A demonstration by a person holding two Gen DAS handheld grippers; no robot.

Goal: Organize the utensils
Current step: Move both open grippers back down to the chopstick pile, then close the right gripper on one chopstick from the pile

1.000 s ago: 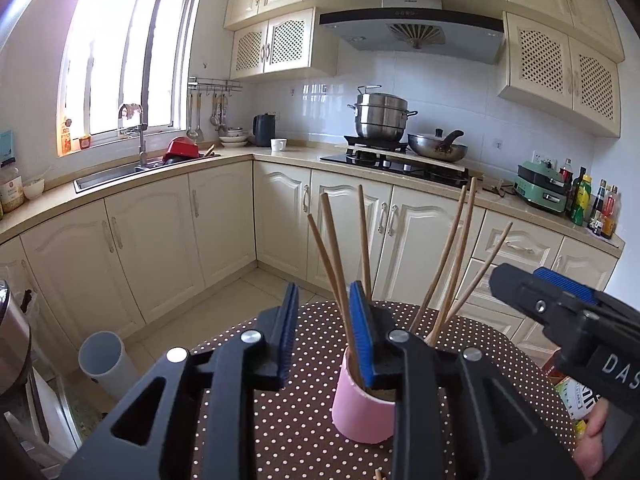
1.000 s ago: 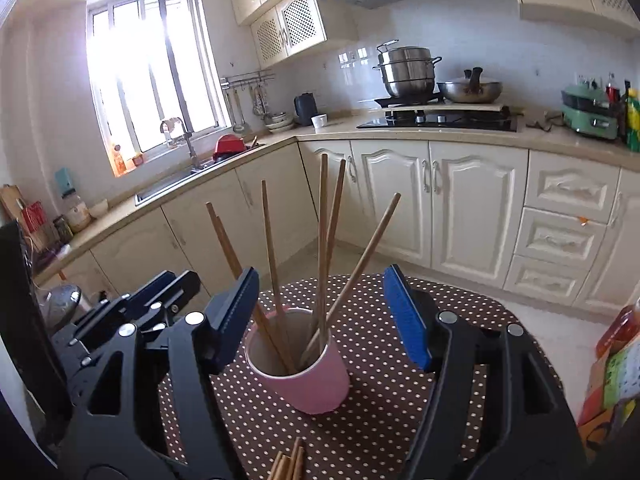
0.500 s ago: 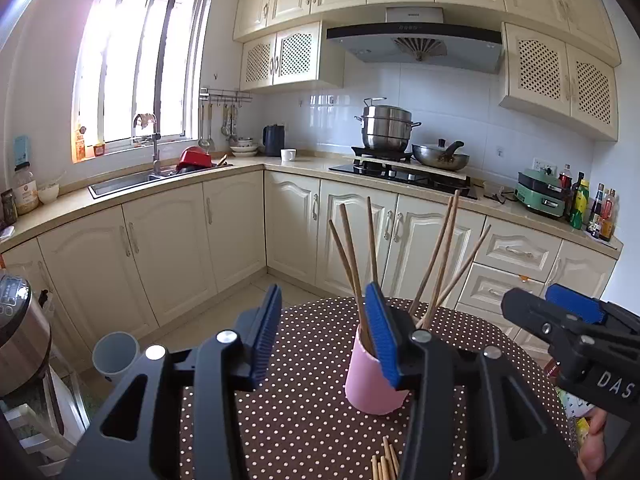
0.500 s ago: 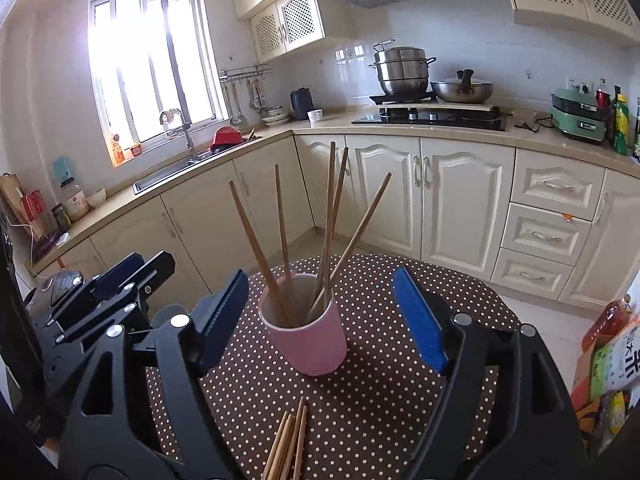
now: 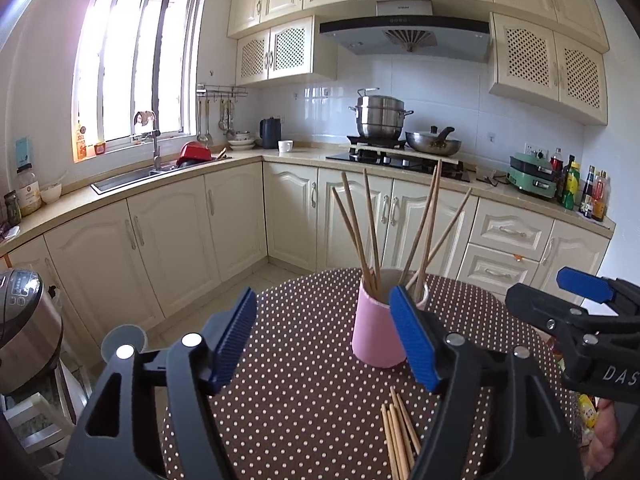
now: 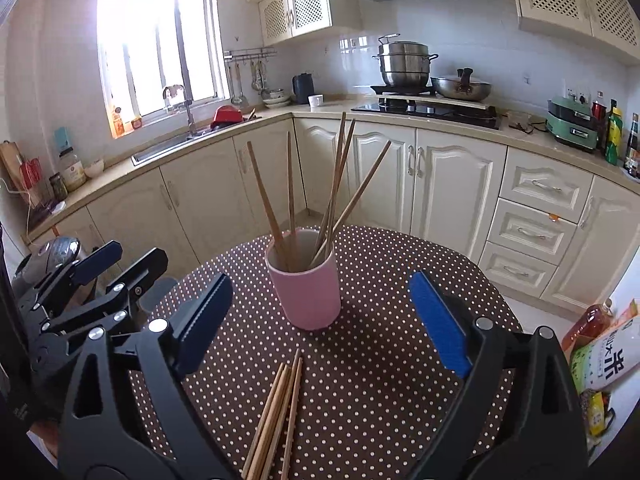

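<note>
While both hands are drawing back, the left gripper (image 5: 324, 340) and right gripper (image 6: 320, 320) are opening wide and empty; the pink cup (image 6: 304, 284) is standing released, loose chopsticks (image 6: 276, 408) lying before it, awaiting pickup.

Pink cup (image 5: 374, 330) of chopsticks (image 5: 362, 222), left tool (image 5: 324, 342) opening, empty

Matt wooden chopsticks (image 6: 276, 408) are lying on dotted brown cloth (image 6: 360, 380); the smooth pink cup (image 6: 308, 292) is looking matt, while far steel pots (image 6: 404, 62) are gleaming.
</note>
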